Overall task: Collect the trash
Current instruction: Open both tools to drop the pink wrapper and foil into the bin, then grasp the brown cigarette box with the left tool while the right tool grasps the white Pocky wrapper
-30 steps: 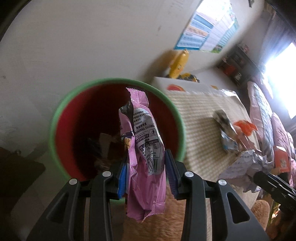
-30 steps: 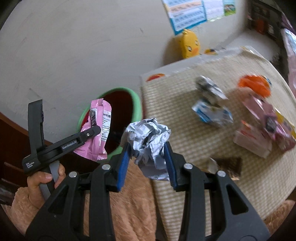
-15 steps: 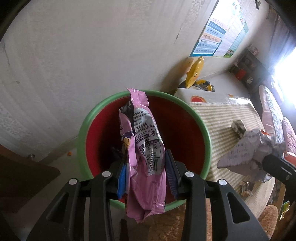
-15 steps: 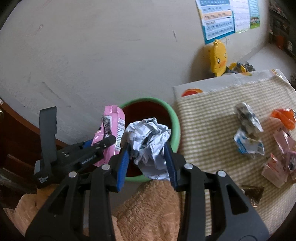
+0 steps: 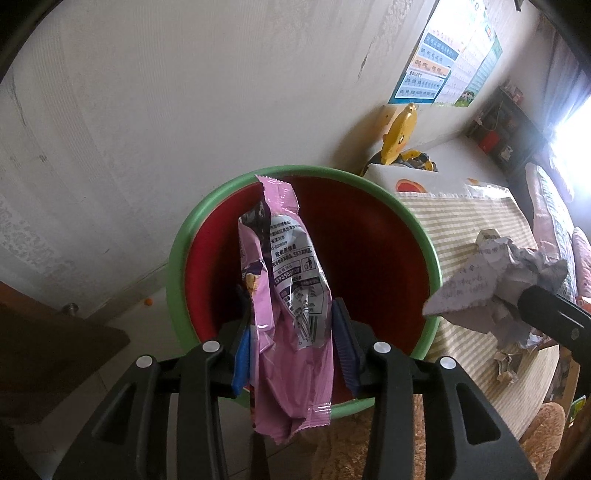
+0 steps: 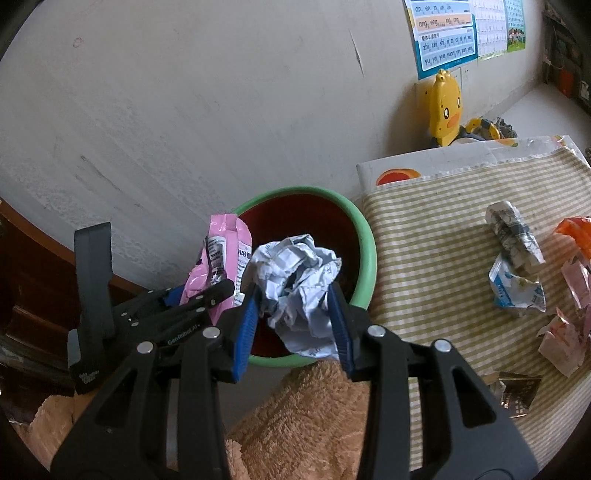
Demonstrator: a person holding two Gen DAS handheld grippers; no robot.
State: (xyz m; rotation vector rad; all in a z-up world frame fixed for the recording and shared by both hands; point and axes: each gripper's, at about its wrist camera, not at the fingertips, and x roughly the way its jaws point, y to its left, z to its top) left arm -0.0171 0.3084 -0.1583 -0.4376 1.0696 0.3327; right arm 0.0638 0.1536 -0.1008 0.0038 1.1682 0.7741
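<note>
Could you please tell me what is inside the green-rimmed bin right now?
Only the bin's dark red inner wall shows. The pink wrapper in the left gripper and the crumpled paper in the right gripper hang before its opening, hiding the bottom and any contents.

My left gripper [image 5: 291,347] holds a pink wrapper [image 5: 284,295] that hides the centre and floor of the bin [image 5: 424,236]; its contents cannot be judged from the left wrist view. In the right wrist view, the crumpled paper [image 6: 299,291] in my right gripper [image 6: 295,325] covers the bin's near wall and bottom. The wall chart [image 6: 447,33] is cut off by the top edge, its small print unreadable. At the right edge, the orange wrapper [image 6: 576,232] is cropped. The window [image 5: 572,133] at right of the left view is blown out, detail lost.
</note>
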